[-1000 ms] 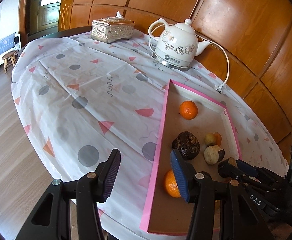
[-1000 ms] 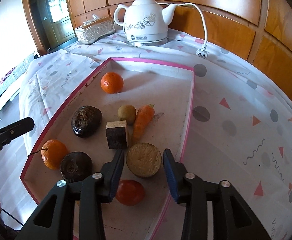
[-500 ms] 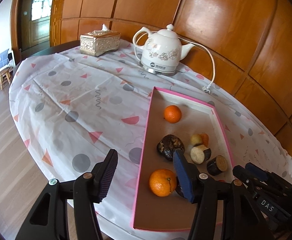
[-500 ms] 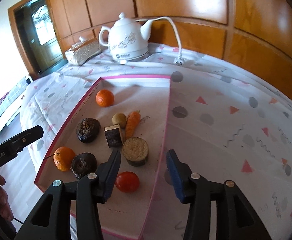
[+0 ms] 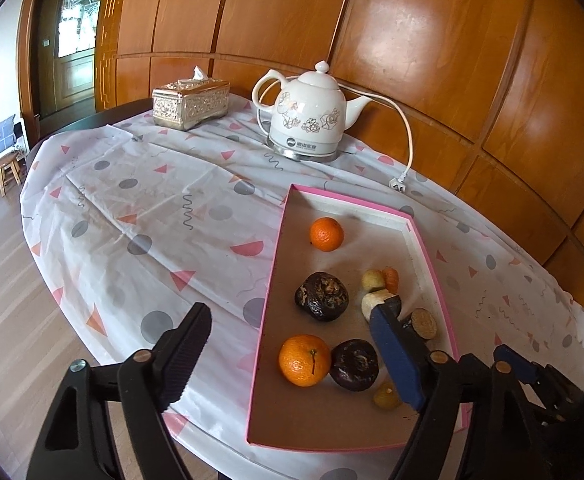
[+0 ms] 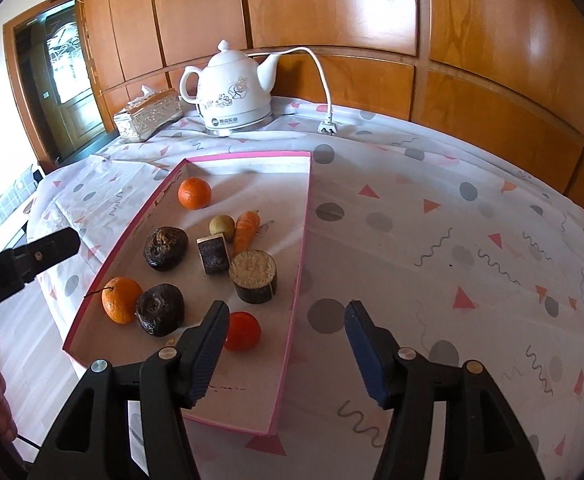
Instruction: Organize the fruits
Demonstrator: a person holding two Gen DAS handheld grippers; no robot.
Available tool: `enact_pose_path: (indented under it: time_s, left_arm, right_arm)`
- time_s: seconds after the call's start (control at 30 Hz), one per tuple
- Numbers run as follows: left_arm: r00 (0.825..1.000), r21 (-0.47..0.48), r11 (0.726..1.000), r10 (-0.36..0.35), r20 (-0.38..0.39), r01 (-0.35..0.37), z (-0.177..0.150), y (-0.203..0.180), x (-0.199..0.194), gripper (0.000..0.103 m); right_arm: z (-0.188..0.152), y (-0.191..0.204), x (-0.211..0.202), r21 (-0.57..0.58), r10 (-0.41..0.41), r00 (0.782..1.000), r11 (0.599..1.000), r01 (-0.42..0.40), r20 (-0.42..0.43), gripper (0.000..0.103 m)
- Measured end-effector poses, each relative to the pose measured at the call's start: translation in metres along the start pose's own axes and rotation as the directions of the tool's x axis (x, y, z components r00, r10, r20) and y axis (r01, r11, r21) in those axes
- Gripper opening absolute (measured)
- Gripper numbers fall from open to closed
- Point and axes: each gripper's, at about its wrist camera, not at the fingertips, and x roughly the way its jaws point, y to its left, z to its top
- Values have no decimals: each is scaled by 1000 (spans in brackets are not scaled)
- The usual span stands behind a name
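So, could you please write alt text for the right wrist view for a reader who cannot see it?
An open right hand-held gripper hovers over the near end of a pink-edged tray holding two oranges, a carrot, a tomato and dark produce. Behind it on the patterned tablecloth stand a white kettle and a tissue box.

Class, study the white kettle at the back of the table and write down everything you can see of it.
The white kettle looks like glazed ceramic, teapot-shaped, with a knobbed lid, a looped handle, a curved spout and grey-pink flower prints above a small dark logo. It stands upright on a round metal base on the patterned tablecloth, beside the silver tissue box. A white cord runs from behind it to a plug lying unplugged on the cloth. Neither gripper touches it.
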Motion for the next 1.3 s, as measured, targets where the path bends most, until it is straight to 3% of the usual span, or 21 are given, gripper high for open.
enact_pose_path:
  time_s: [0.37,1.3]
  left_arm:
    - [998,59,998,30,59,-33,1,-13,-14,103]
    - [994,80,993,85,67,-90,2,-20,-17,103]
  right_arm:
    - [-1,-4,-10,7,-19,999,1000,19,37,61]
    - [-3,-6,-12,13,-22,999,1000,22,41,61]
